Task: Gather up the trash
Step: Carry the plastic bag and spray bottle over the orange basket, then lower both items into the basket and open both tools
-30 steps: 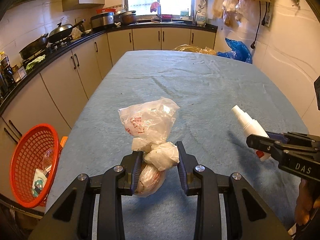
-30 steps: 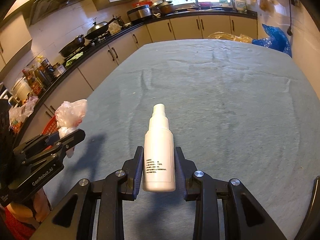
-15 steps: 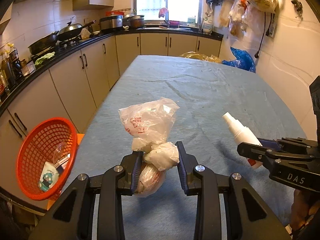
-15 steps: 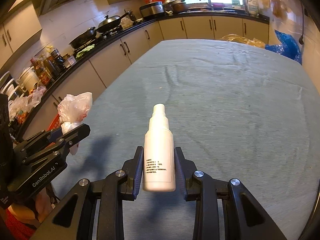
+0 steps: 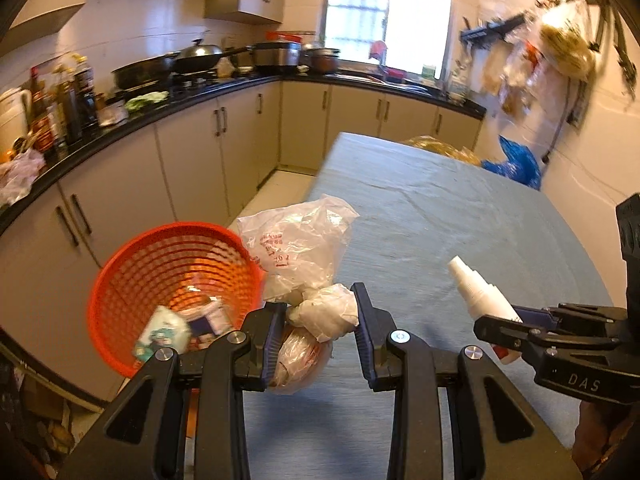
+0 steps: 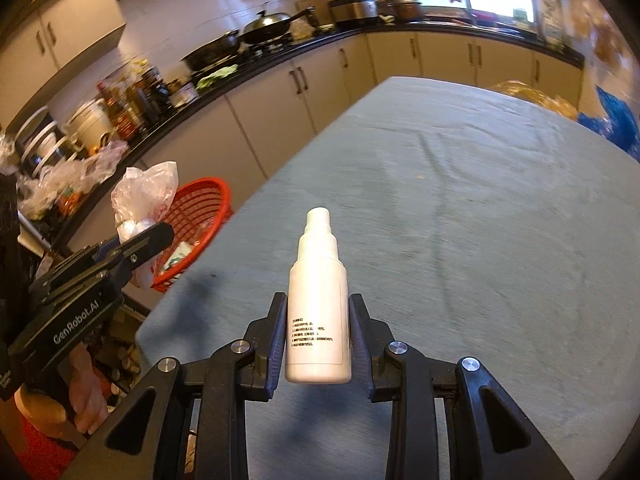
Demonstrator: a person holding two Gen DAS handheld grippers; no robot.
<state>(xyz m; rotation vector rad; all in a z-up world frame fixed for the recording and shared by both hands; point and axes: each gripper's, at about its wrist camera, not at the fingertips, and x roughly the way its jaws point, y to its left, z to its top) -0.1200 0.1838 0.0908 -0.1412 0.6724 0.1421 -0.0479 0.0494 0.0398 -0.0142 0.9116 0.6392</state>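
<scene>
Here the left gripper (image 5: 320,330) tilts downward at the worktop's (image 5: 460,220) near-left edge, its pads clamped on a knotted, crinkled clear plastic bag (image 5: 298,248) with red print, held just right of the orange basket (image 5: 132,280). That round, slotted plastic basket sits below the worktop edge with packets lying inside. To the right of the basket, over the blue-grey cloth-covered worktop, the right gripper (image 6: 318,340) also angles down, closed on a smooth white cylindrical spray bottle (image 6: 318,312) standing upright between its pads.
</scene>
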